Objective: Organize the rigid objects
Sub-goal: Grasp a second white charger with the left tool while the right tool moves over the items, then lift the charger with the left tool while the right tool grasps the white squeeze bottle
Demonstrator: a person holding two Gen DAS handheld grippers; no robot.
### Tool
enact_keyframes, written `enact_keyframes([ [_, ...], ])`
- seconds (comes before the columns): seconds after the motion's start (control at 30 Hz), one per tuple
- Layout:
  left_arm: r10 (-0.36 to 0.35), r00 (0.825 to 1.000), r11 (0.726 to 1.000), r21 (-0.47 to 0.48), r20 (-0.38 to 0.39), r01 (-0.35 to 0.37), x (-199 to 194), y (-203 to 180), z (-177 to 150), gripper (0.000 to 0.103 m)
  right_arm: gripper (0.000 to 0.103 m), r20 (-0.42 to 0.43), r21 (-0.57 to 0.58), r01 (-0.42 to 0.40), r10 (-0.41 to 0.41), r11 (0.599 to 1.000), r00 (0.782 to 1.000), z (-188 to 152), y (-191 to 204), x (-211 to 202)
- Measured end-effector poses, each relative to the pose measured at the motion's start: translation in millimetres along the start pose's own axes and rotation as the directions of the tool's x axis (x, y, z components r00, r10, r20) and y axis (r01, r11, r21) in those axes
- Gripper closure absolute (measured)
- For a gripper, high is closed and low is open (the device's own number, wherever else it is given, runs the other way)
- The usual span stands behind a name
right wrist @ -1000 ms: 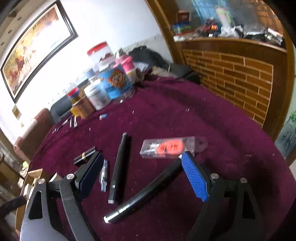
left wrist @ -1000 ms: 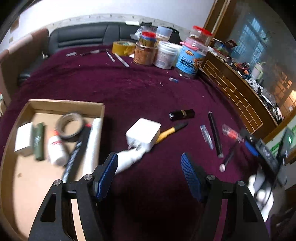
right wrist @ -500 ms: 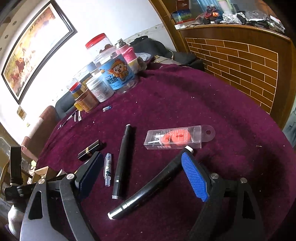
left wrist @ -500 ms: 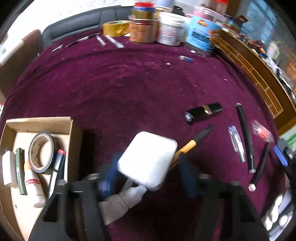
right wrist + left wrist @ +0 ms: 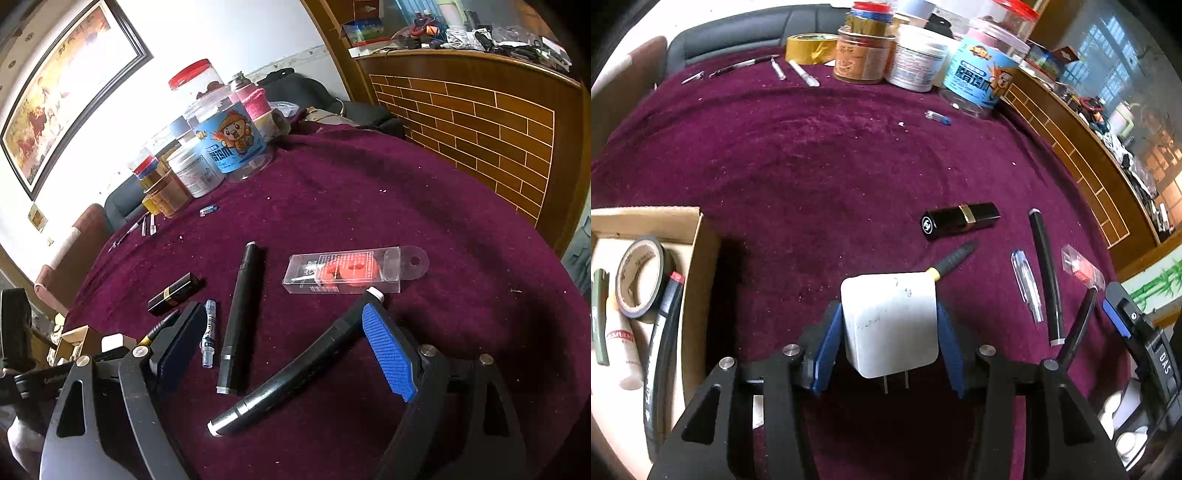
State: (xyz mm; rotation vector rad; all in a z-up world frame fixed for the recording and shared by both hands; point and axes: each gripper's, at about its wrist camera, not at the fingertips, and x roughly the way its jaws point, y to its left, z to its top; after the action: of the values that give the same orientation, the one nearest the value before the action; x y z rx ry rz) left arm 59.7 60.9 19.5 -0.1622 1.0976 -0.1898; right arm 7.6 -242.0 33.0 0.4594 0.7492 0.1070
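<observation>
We see our left gripper (image 5: 889, 345) as black skeletal arms with silver screws and dark-blue ribbed pads. Our right gripper (image 5: 284, 350) matches it, its textured pad brighter blue.

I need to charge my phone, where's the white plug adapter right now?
In the left wrist view, the white plug adapter sits bottom centre, clamped in the left tool, just right of the cardboard box.

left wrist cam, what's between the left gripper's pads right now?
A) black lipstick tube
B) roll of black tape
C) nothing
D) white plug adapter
D: the left gripper has its blue pads against both sides of the white plug adapter, prongs pointing back toward the camera.
</observation>
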Motion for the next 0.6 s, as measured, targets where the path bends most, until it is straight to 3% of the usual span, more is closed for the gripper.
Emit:
enact_keyframes([
  [0.1,0.01,1.0,0.999,0.041,0.023,-0.011,-10,-5,-6,0.06,0.016,-0.008,-0.002,0.002,-0.002,1.0,1.0,0,0,2],
  [0.23,-0.071,0.995,0.997,0.04,0.077,0.068,-45,-4,-20,0.059,0.017,-0.016,-0.006,0.005,-0.005,1.0,1.0,-1,0,4],
  [0.4,-0.162,0.971,0.987,0.017,0.177,0.162,-109,16,-52,0.059,0.017,-0.032,-0.012,0.008,-0.008,1.0,0.999,-1,1,8],
  [0.47,-0.167,0.964,0.985,0.003,0.207,0.17,-130,27,-68,0.059,0.017,-0.039,-0.006,0.004,-0.004,1.0,0.999,-1,-1,10],
  [0.6,-0.182,0.934,0.977,-0.052,0.307,0.208,-169,61,-104,0.059,0.017,-0.073,0.065,-0.021,0.026,0.998,0.997,0,-14,15],
])
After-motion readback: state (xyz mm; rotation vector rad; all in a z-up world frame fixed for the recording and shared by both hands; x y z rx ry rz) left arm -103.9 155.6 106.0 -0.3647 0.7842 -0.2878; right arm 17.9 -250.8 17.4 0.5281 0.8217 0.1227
